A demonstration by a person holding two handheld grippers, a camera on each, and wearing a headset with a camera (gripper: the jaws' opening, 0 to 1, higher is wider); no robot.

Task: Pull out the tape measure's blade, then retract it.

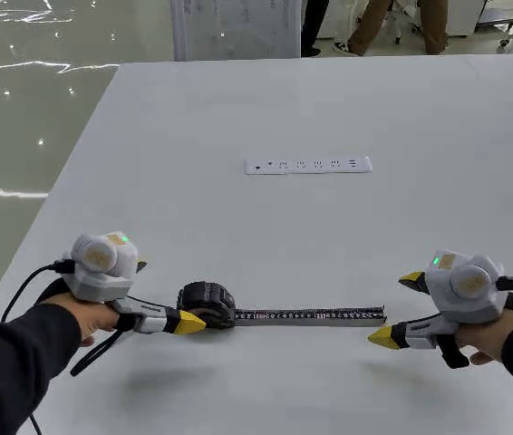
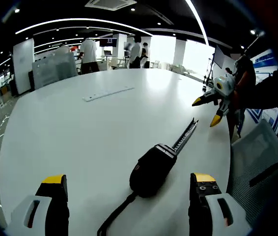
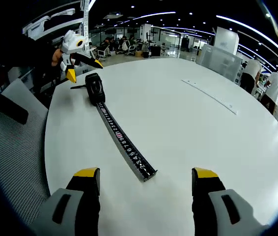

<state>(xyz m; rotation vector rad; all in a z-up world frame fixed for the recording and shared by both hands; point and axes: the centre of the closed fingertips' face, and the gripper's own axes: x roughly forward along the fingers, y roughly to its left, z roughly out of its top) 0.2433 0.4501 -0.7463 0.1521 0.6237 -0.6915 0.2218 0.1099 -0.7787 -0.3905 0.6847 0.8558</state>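
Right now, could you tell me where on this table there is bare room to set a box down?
The wide band between the power strip and the blade is bare, as is the table beyond the strip. It is crowded along the near line: left gripper, tape measure case, blade, right gripper, both open.

My headset camera looked forward and down across the white table (image 1: 329,109) from its near edge, with my left gripper (image 1: 167,294) and right gripper (image 1: 396,308) low in frame. The left gripper's camera rode low over the tabletop, facing along its jaws, the tape measure (image 2: 153,167) close ahead. The right gripper's camera, equally low, faced the opposite way down the blade (image 3: 124,142). All three views shared the tape measure and the power strip (image 1: 308,165); each gripper camera caught the other gripper far off.
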